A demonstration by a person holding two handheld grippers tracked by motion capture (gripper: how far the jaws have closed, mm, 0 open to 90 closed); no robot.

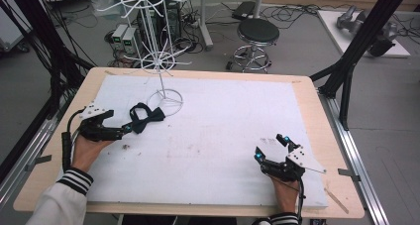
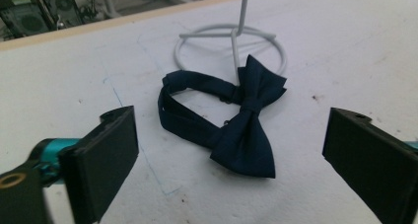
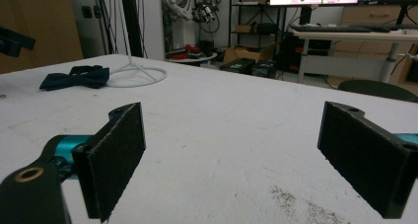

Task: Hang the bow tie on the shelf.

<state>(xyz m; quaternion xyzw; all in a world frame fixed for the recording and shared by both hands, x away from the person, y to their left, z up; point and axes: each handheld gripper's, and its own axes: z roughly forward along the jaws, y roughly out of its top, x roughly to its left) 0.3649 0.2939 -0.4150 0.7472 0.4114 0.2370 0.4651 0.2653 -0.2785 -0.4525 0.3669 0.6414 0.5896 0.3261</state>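
Left to right across the counter (image 1: 307, 93): the left gripper (image 1: 122, 129) lies low at the white mat's left edge, fingers spread wide & holding nothing, tips just short of the bow tie (image 1: 146, 118). In the high view the dark navy tie lies flat on the mat, long axis running from lower left to upper right, bow end up & to the right, strap loop nearer the gripper. In the left gripper view the tie (image 2: 231, 123) sits centred between the two black fingers (image 2: 106, 155), apart from both; the bow's long axis runs from lower right toward the far stand, with the strap looping off to the left. Just behind it, the white wire stand's (image 1: 157, 51) ring base (image 2: 276, 49) rests on the mat, the bow's far wing overlapping the ring. Well apart, at the mat's lower right, the right gripper (image 1: 271, 146) also has its fingers wide w/ nothing between them; in its own view the tie (image 3: 76, 77) & ring base (image 3: 143, 76) lie far off at upper left.
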